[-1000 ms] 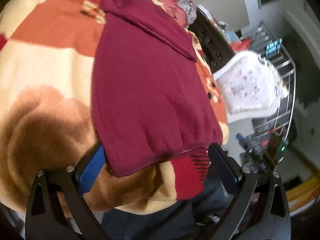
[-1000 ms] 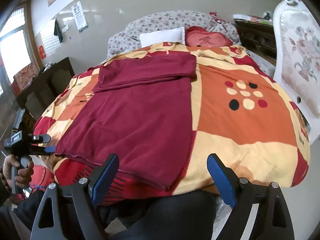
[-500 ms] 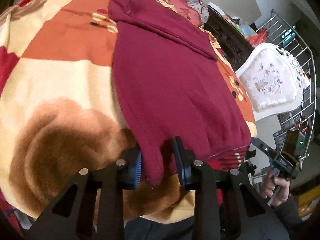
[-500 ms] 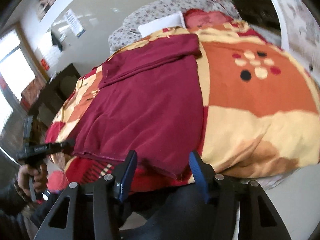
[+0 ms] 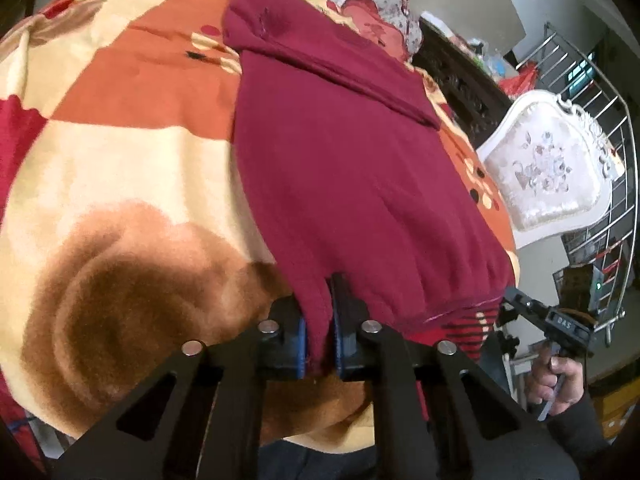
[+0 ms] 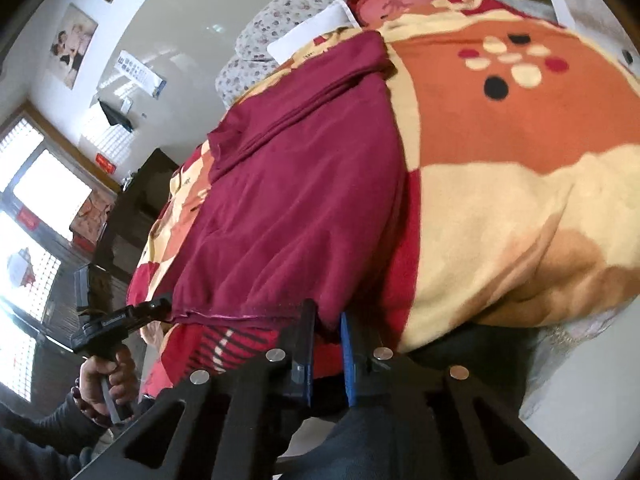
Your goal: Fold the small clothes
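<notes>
A maroon top point(image 5: 352, 168) lies flat on the bed's patterned blanket point(image 5: 120, 168), its upper part folded across at the far end. In the left wrist view my left gripper point(image 5: 318, 308) has its jaws closing tight on the near left corner of the hem, and the blue pads pinch the cloth. In the right wrist view my right gripper point(image 6: 327, 320) is closing the same way on the top's point(image 6: 304, 200) near right corner. Each view also shows the other gripper at the hem: the right gripper point(image 5: 520, 304) and the left gripper point(image 6: 160, 306), each held by a hand.
The blanket point(image 6: 500, 200) drapes over the bed's near edge, against the person's dark trousers point(image 6: 380, 432). Pillows point(image 6: 308, 36) sit at the head. A white upholstered chair point(image 5: 548, 172) and a metal rack point(image 5: 616, 240) stand on the right, a dark cabinet point(image 6: 132, 208) on the left.
Both grippers went from wide open to shut, each taking a near corner of the maroon top's hem. The right gripper dropped lower and rolled.
</notes>
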A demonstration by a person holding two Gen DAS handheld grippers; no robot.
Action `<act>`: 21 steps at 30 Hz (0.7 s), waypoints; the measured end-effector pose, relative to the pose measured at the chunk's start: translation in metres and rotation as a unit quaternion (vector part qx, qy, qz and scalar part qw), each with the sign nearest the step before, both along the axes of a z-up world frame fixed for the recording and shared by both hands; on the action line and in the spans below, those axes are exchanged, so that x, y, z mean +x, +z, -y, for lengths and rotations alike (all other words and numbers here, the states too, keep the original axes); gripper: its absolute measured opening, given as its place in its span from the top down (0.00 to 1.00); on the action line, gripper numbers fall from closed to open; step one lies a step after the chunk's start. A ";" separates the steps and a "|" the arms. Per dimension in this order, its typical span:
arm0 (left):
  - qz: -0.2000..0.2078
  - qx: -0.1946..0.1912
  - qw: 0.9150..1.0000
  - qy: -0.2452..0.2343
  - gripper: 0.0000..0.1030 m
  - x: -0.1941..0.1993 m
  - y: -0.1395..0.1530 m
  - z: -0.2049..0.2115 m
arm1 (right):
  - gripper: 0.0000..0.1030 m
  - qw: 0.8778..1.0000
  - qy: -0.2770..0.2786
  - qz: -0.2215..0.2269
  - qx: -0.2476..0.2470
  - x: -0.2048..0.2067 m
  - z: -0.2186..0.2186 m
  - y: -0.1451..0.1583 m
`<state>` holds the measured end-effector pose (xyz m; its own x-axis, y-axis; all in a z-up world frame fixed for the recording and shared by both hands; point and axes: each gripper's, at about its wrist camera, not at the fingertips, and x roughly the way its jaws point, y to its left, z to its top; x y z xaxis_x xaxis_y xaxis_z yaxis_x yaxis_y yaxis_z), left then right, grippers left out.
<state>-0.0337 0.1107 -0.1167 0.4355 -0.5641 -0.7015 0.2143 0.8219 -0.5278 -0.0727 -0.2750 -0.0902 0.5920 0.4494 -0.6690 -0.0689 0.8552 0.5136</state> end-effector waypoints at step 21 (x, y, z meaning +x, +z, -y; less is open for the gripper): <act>0.057 -0.068 0.995 0.043 0.95 -0.020 0.053 -0.040 | 0.92 0.997 0.025 0.069 0.006 -0.035 -0.011 0.065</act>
